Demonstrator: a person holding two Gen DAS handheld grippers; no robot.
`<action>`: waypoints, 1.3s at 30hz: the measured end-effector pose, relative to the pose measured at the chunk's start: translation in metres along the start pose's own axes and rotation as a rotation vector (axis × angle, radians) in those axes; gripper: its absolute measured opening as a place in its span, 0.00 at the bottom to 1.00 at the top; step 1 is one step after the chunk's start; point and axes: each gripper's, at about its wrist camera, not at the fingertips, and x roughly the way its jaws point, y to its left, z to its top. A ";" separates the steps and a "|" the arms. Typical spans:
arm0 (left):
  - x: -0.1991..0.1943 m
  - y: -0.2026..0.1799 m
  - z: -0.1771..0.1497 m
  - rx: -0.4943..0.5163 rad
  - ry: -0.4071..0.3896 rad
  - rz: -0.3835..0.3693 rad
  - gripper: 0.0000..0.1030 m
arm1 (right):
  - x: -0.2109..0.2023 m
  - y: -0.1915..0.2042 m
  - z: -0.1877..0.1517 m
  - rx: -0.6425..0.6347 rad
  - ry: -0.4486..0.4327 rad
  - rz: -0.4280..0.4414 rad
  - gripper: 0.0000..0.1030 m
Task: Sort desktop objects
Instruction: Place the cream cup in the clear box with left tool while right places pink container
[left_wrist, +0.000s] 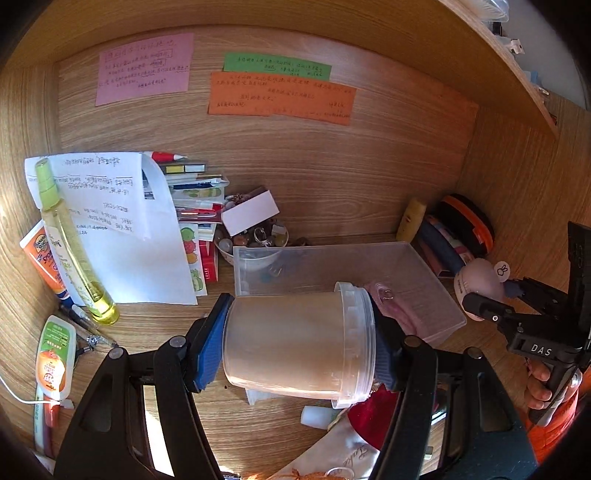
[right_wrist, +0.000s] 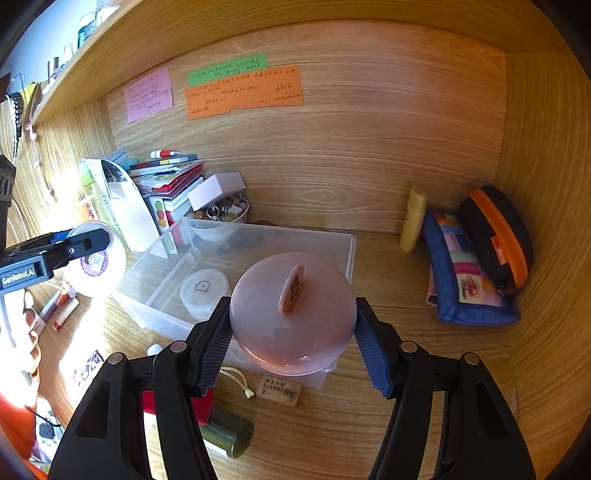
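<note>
My left gripper (left_wrist: 299, 345) is shut on a translucent plastic jar (left_wrist: 295, 339), held sideways above the desk, in front of a clear plastic bin (left_wrist: 417, 280). The jar with the left gripper also shows in the right wrist view (right_wrist: 96, 258). My right gripper (right_wrist: 293, 339) is shut on a round pale pink ball-shaped object (right_wrist: 291, 314) with a small tab on it, held over the near corner of the clear bin (right_wrist: 347, 240). A small lidded white cup (right_wrist: 204, 290) stands inside the bin. The right gripper also shows in the left wrist view (left_wrist: 491, 299), on the pink object (left_wrist: 480, 284).
A pile of papers and books (left_wrist: 122, 221), a yellow spray bottle (left_wrist: 70, 240), tubes (left_wrist: 53, 358) and a bowl of trinkets (left_wrist: 255, 236) lie left. Pouches (right_wrist: 476, 258) and a yellow bottle (right_wrist: 413, 218) stand at the right wall. An eraser (right_wrist: 279, 391) and a green cylinder (right_wrist: 231, 435) lie near.
</note>
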 end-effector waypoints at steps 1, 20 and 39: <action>0.004 -0.002 0.000 0.003 0.006 -0.002 0.64 | 0.004 0.000 0.001 0.002 0.005 0.002 0.58; 0.070 -0.010 -0.007 0.057 0.095 0.005 0.64 | 0.077 0.007 0.005 -0.014 0.132 0.034 0.58; 0.083 -0.007 -0.015 0.060 0.137 -0.008 0.64 | 0.089 0.017 -0.004 -0.062 0.147 0.030 0.59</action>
